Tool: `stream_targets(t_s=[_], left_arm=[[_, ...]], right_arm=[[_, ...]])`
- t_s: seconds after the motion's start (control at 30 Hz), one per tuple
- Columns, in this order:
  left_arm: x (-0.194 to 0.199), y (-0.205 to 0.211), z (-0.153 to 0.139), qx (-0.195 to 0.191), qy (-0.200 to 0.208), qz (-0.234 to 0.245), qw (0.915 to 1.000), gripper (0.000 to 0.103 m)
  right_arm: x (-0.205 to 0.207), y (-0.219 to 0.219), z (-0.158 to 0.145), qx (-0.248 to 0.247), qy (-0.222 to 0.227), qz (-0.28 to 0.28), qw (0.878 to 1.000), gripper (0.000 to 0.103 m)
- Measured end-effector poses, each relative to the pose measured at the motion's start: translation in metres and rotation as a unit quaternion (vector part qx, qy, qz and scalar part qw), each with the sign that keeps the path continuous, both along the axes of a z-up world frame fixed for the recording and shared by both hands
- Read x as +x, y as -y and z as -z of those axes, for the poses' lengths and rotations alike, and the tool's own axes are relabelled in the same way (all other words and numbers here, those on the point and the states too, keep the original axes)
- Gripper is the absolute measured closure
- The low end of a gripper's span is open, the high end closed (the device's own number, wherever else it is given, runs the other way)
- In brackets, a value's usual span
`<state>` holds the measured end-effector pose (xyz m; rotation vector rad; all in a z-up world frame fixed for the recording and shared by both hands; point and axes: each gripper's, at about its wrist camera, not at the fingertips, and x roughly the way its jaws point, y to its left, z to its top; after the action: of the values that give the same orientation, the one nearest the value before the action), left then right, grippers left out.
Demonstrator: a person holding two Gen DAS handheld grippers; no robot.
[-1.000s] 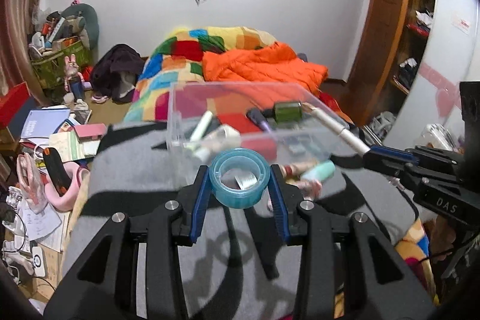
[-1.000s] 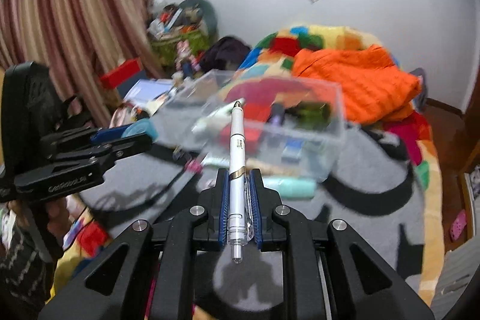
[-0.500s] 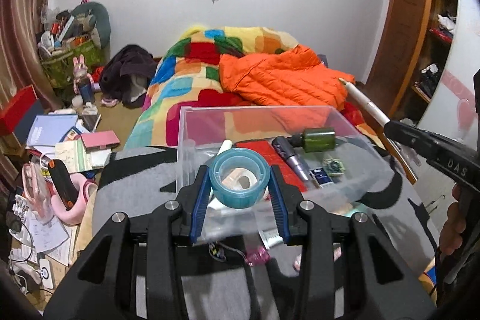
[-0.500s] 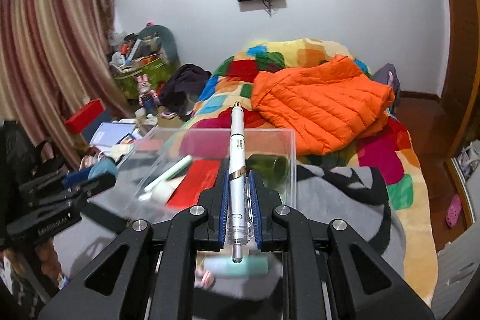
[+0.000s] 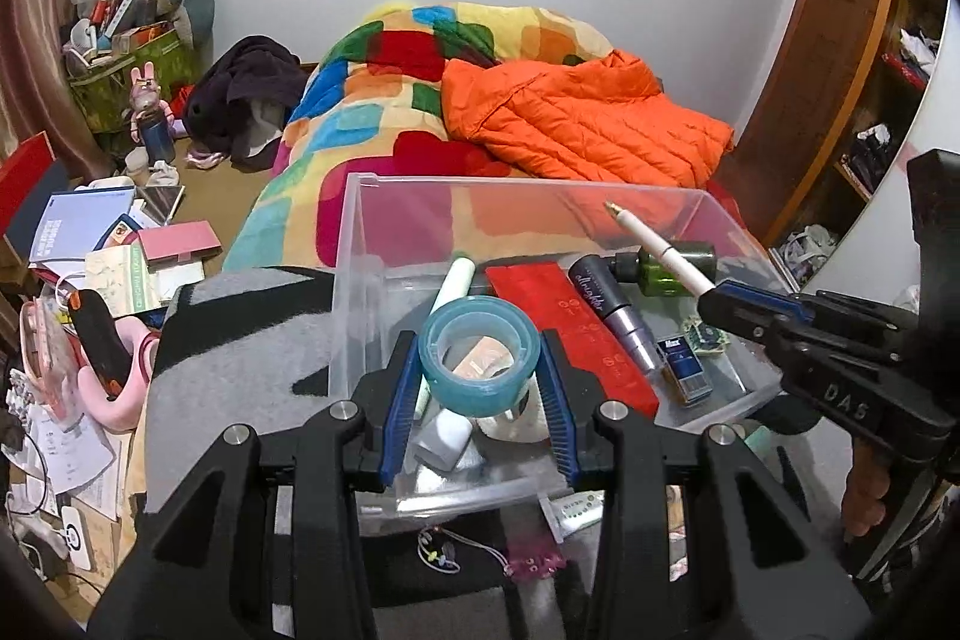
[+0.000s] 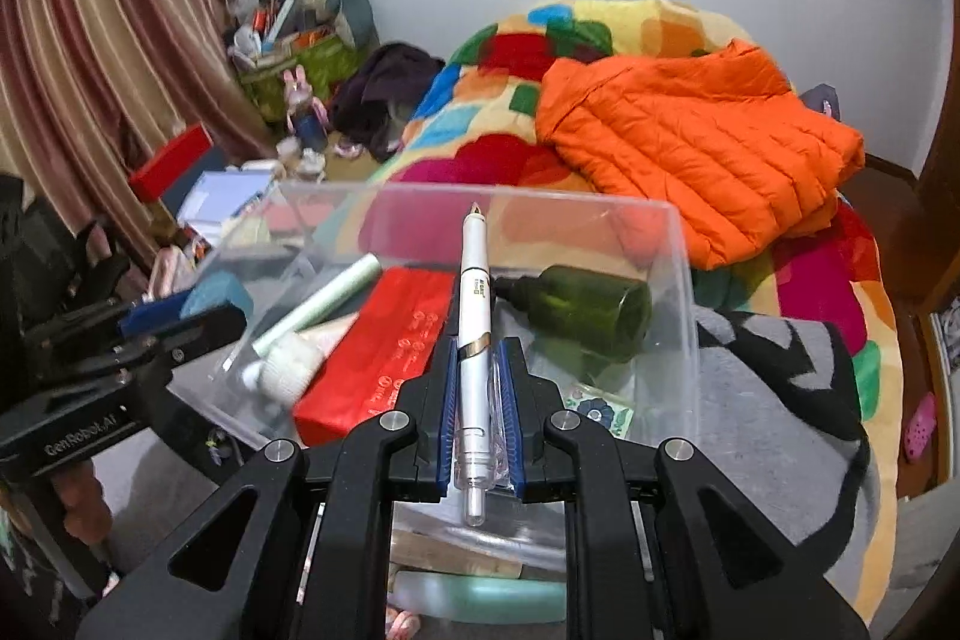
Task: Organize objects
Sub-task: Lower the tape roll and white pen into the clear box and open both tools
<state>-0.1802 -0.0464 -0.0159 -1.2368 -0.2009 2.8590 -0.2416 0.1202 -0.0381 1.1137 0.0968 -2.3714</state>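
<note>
My left gripper (image 5: 480,370) is shut on a teal roll of tape (image 5: 479,352), which hangs over the near left part of a clear plastic bin (image 5: 354,280). My right gripper (image 6: 477,376) is shut on a white pen (image 6: 474,316), whose tip points out over the same clear bin (image 6: 681,280). Inside the bin lie a red flat box (image 6: 384,346), a green bottle (image 6: 588,310), a pale green tube (image 6: 324,304) and a grey cylinder (image 5: 612,310). In the left wrist view the right gripper (image 5: 738,304) comes in from the right with the pen (image 5: 660,250) over the bin.
The bin rests on a grey and black blanket (image 5: 240,340) on a bed with an orange jacket (image 5: 576,118). Small items lie in front of the bin, among them a mint tube (image 6: 480,598) and a pink trinket (image 5: 534,562). Books and clutter (image 5: 108,244) cover the floor at left.
Both grippers have moved forward and down over the bin, which now looks bigger and nearer. The tape and the pen stay held as before.
</note>
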Motion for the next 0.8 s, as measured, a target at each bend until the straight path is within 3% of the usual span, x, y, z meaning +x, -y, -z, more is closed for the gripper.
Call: stream_targets(t_s=[0.2, 0.47, 0.63, 0.8], left_arm=[[0.004, -0.005, 0.0, -0.003, 0.003, 0.011, 0.9999, 0.065], [0.023, -0.012, -0.017, -0.015, -0.021, 0.016, 0.9995, 0.063], [0.041, -0.02, -0.027, -0.024, -0.039, 0.025, 0.9986, 0.055], [0.058, -0.029, -0.029, -0.02, -0.043, 0.046, 0.9978, 0.055]], right_arm=[[-0.003, 0.001, 0.009, 0.025, 0.013, 0.018, 0.999, 0.09], [0.013, -0.012, -0.007, -0.014, 0.025, -0.008, 1.0, 0.089], [0.033, -0.025, -0.024, -0.021, -0.003, -0.001, 1.0, 0.077], [0.051, -0.035, -0.031, -0.018, -0.014, -0.005, 1.0, 0.067]])
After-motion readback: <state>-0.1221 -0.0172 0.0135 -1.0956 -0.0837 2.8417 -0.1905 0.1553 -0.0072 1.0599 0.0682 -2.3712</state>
